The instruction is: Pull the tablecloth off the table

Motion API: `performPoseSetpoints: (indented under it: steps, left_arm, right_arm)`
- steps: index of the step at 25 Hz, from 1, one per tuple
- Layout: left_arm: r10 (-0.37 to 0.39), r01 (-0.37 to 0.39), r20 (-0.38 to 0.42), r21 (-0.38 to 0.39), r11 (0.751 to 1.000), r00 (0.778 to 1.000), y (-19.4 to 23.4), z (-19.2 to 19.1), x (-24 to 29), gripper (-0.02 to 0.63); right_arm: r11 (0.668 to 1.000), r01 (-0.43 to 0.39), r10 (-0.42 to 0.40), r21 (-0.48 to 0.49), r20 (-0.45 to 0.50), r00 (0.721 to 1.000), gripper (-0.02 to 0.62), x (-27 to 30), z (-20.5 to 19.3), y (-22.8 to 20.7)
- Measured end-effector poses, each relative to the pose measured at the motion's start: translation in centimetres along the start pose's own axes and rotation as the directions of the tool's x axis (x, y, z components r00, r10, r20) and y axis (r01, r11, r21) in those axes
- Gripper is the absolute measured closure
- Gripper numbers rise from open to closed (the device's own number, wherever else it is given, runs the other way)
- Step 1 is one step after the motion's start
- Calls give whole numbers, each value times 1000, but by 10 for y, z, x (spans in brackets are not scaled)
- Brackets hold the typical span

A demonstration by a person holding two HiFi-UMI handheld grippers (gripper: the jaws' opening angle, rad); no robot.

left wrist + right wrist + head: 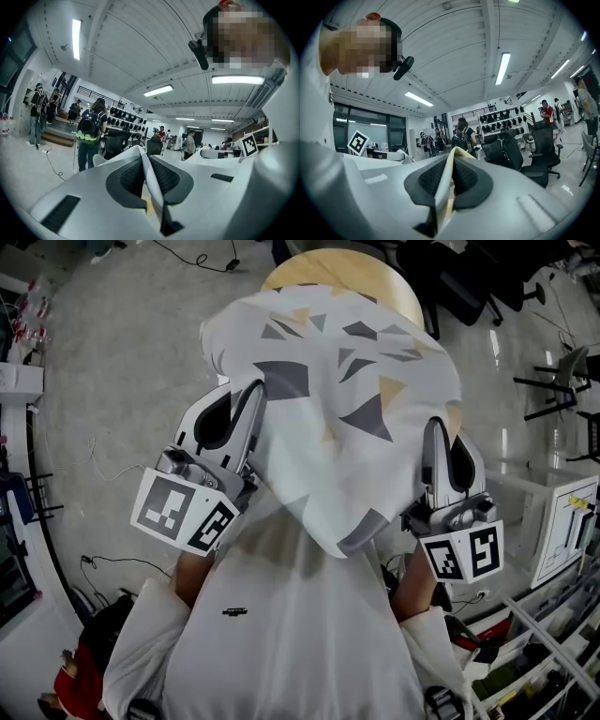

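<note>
Over the worktop [398, 282], mostly hidden under the tablecloth [337, 381], left claw [253, 395] and right claw [437, 427] raised, each pinching its edge

I count one tablecloth [337, 399] and one round wooden table [375, 277] beneath it. There are two grippers on my rig, the left gripper [255, 390] and the right gripper [437, 427]. Each has two jaws and carries one marker cube [183, 512], so two cubes in all. Each pair of jaws has a single fold of the cloth between it. In the left gripper view I make out three long ceiling lamps [158, 90] close by and at least five people [36, 112] in the room. One of them wears one backpack [89, 127]. The farther figures are too small for me to count.
</note>
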State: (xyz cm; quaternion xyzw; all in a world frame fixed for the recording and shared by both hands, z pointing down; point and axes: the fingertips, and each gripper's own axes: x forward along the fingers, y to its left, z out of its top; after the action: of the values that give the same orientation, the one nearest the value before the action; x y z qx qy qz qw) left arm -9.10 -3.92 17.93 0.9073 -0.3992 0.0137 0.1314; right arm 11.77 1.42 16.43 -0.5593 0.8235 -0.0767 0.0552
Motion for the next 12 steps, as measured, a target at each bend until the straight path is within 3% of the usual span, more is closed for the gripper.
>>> performPoseSetpoints:
  steps: [12]
  left_arm:
    - [1,0,-6,13,1000,1000,3,-1,15,583]
  right_arm:
    - [1000,-3,3,-4,-3,1000,572,10,-3,-11]
